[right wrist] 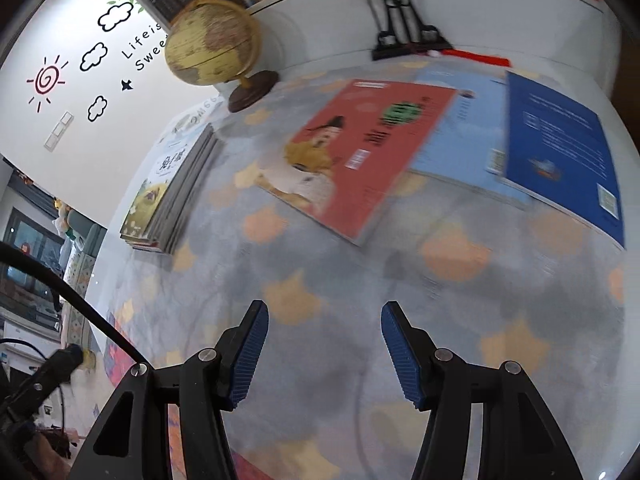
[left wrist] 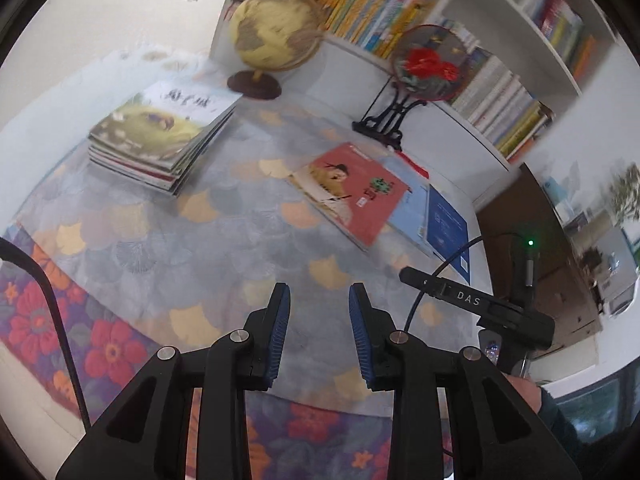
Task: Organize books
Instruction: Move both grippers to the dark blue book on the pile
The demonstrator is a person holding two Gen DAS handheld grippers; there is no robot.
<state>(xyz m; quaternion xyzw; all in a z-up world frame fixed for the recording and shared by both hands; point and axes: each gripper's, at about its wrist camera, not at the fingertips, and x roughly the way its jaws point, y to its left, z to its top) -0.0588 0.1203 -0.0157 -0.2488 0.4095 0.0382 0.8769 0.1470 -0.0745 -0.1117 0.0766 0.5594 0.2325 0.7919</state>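
A stack of thin picture books (left wrist: 160, 138) (right wrist: 168, 188) lies at the left of the table. To the right a red book (left wrist: 352, 192) (right wrist: 368, 152) lies flat, overlapping a light blue book (left wrist: 412, 208) (right wrist: 464, 144) and a dark blue book (left wrist: 450, 228) (right wrist: 560, 148). My left gripper (left wrist: 319, 296) hovers over the cloth short of the red book, its jaws open with nothing between them. My right gripper (right wrist: 323, 314) also stands open and empty above the cloth, below the red book. The right gripper's body (left wrist: 480, 304) shows at the right of the left wrist view.
The table carries a grey cloth with orange leaves (right wrist: 400, 280) over a floral cloth (left wrist: 100, 340). A globe (left wrist: 272, 36) (right wrist: 212, 48) and a round fan on a black stand (left wrist: 424, 68) stand at the back, before a white bookshelf (left wrist: 500, 60) full of books.
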